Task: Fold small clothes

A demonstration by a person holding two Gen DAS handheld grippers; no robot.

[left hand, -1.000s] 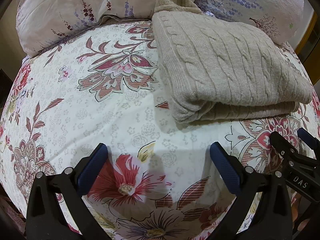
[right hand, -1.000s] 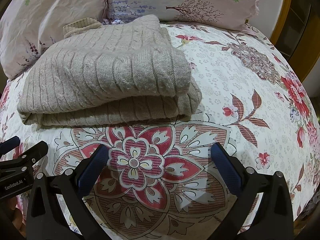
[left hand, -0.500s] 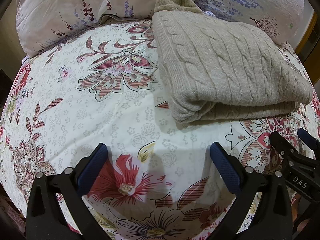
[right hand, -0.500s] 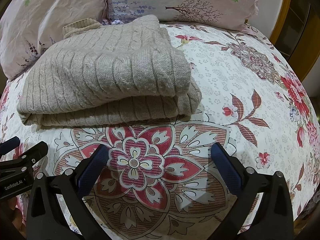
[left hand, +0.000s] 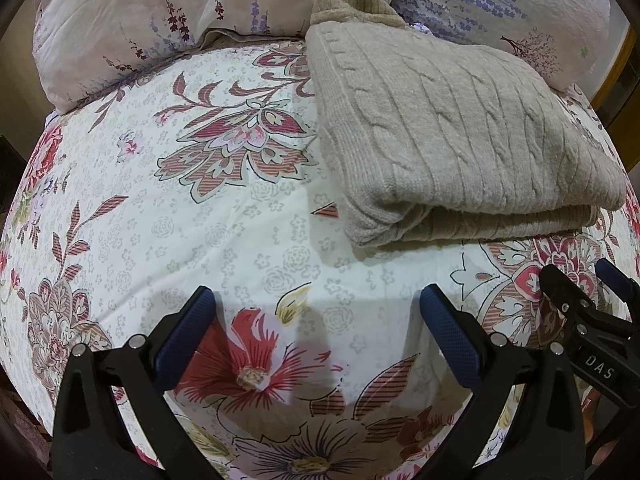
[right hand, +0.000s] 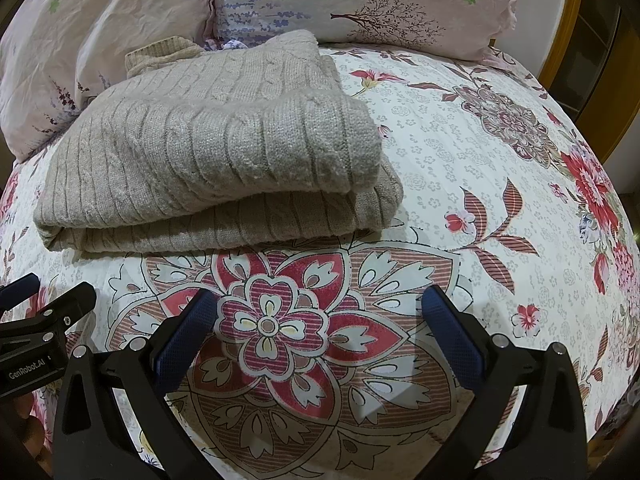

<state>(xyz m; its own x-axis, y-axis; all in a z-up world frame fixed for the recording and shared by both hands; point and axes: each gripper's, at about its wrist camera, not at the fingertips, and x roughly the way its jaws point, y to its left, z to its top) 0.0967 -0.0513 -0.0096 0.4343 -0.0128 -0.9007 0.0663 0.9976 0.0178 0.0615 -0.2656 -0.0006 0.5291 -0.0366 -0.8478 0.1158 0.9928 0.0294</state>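
A beige cable-knit sweater point(left hand: 452, 136) lies folded in a thick stack on the floral bedsheet point(left hand: 180, 216), its folded edge toward me. It also shows in the right wrist view point(right hand: 216, 152). My left gripper point(left hand: 316, 312) is open and empty, hovering over the sheet in front and to the left of the sweater. My right gripper point(right hand: 320, 312) is open and empty over the sheet just in front of the sweater. The right gripper also shows at the right edge of the left wrist view point(left hand: 592, 304), and the left gripper at the left edge of the right wrist view point(right hand: 44, 308).
Two pale floral pillows point(left hand: 160, 20) point(right hand: 360, 4) lie behind the sweater at the head of the bed. A wooden frame point(right hand: 576, 48) stands at the far right. The sheet point(right hand: 500, 168) stretches to the right of the sweater.
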